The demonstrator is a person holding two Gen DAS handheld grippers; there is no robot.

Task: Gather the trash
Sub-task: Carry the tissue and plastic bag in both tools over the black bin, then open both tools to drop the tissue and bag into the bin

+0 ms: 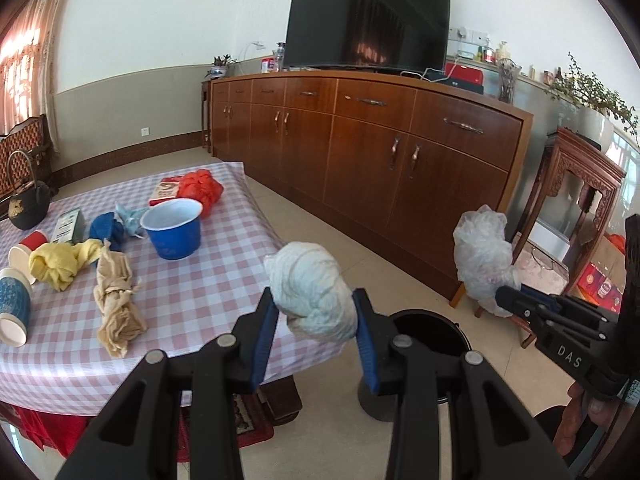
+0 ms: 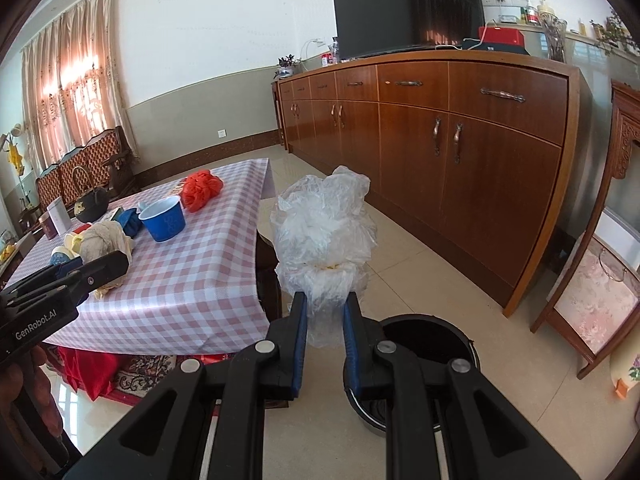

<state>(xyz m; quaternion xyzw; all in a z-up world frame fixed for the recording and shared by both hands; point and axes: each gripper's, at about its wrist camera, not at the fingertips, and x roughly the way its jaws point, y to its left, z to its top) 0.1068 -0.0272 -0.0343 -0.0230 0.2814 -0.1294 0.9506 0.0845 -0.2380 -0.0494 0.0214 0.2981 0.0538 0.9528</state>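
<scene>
**Clerk:** Left gripper [image 1: 316, 312], nearest item in its own view. Fingers [image 1: 264, 332] clenched on a white paper wad [image 1: 310, 292], held off the desk's right edge.

**Checker:** And the bin?

**Clerk:** Black trash bin [image 1: 430, 340], on the floor, mouth up. It shows just right of the wad and lower, partly behind the right-hand finger. My reading: the wad is not yet over the opening and wants a short carry rightward and down.

**Checker:** Next entry, moving right.

**Clerk:** Right gripper [image 2: 325, 320]. Fingers [image 2: 298, 332] clamped tight on the lower neck of a clear plastic bag [image 2: 326, 232]; the bag stands up above them, long axis roughly vertical. In this view the bin [image 2: 432, 340] again lies right of the fingers and below, rim partly hidden by the finger arm.

**Checker:** Which hand is nearer the bin?

**Clerk:** Hard to settle. From the left wrist view the bag [image 1: 484, 264] hangs well right of the bin, the wad just left of it, so the bin seems to sit between the two loads. The wad looks closer.

**Checker:** Remaining stock?

**Clerk:** Desk [image 1: 192, 288], checked cloth, left to right: paper cups [image 1: 16, 304], yellow wad [image 1: 60, 264], brown wad [image 1: 116, 300], blue tub [image 1: 174, 228], red bundle [image 1: 200, 192]. All uncollected.
</scene>
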